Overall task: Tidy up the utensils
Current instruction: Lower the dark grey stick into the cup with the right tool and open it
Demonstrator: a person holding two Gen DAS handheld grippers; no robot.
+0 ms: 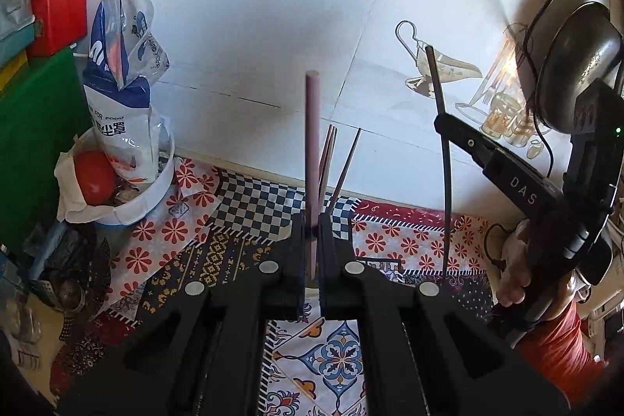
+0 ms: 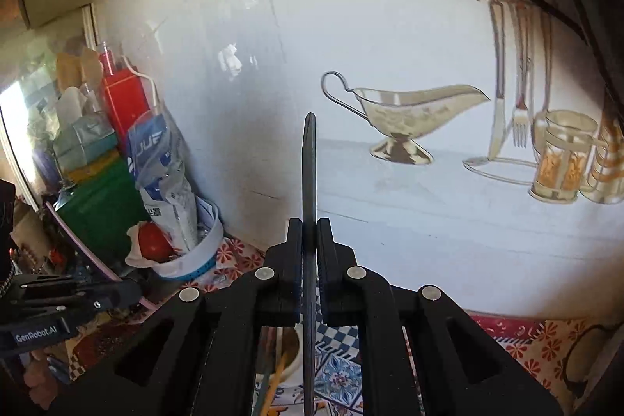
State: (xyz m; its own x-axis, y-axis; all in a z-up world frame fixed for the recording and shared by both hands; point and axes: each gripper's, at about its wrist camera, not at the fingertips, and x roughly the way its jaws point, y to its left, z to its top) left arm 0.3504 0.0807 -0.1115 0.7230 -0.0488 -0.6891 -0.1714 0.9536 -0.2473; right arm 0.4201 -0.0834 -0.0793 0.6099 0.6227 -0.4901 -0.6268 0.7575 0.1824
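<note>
step: sort chopsticks, both in hand | left gripper [image 1: 312, 221] fingers clamped on pink chopstick [image 1: 312, 127], upright over patterned surface [image 1: 249, 197] | right gripper [image 2: 309, 232] fingers clamped on dark chopstick [image 2: 309, 174], raised | next — likely drop each into white cup [image 2: 294, 353] below, tip-first — keep upright

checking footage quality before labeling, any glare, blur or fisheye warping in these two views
Left wrist view: strong fisheye bend in the wall tiles, dark vignette corners, blown-out glare near the right hand-held gripper; the pink stick is sharp. Right wrist view: window glare at the left edge, soft reflection on the tiles, the black utensil crisp.
</note>
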